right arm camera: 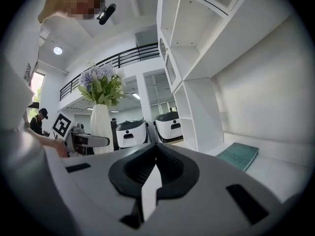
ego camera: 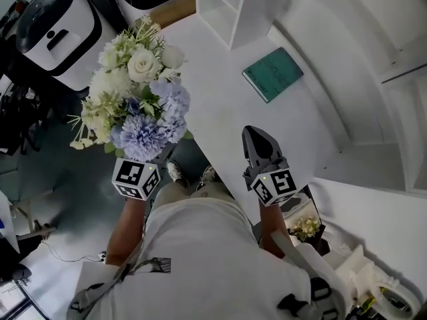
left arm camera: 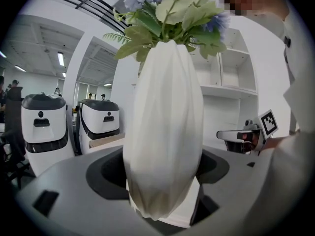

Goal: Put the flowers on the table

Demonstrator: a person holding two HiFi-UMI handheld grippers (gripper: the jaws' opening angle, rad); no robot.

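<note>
A: Left gripper (left arm camera: 162, 176): jaws spread wide and clamped on the lower body of a white vase (left arm camera: 165, 122). Vase upright, carried in the air. Right gripper (ego camera: 255, 139): jaws pressed together, nothing between them, hovering over the near edge of the table (ego camera: 220, 105).

B: Where are the flowers (ego camera: 137, 95) relative to the table?

A: From the head view, just off its left edge, over the floor rather than the top. Not set down yet.

B: How should the placing go?

A: My judgement: carry the vase sideways over the bare white stretch, well clear of the green book (ego camera: 272, 73) and the shelf unit (ego camera: 223, 5). Keep it vertical, since the bouquet is much wider than the vase and likely top-heavy. Lower until the base sits flat, and only then let the jaws go. The grip is low on the body, so the jaws may reach the tabletop before or along with the base. The shut right gripper could steady the vase if it rocks.

B: And the look of the thing?

A: The vase is a tall ovoid, matte white, with faceted twisting ridges, narrowing at top and bottom. The bouquet has pale blue hydrangea-like heads, white roses, cream clusters and green leaves with thin sprigs sticking out. Whether they are real or artificial I can't say.
</note>
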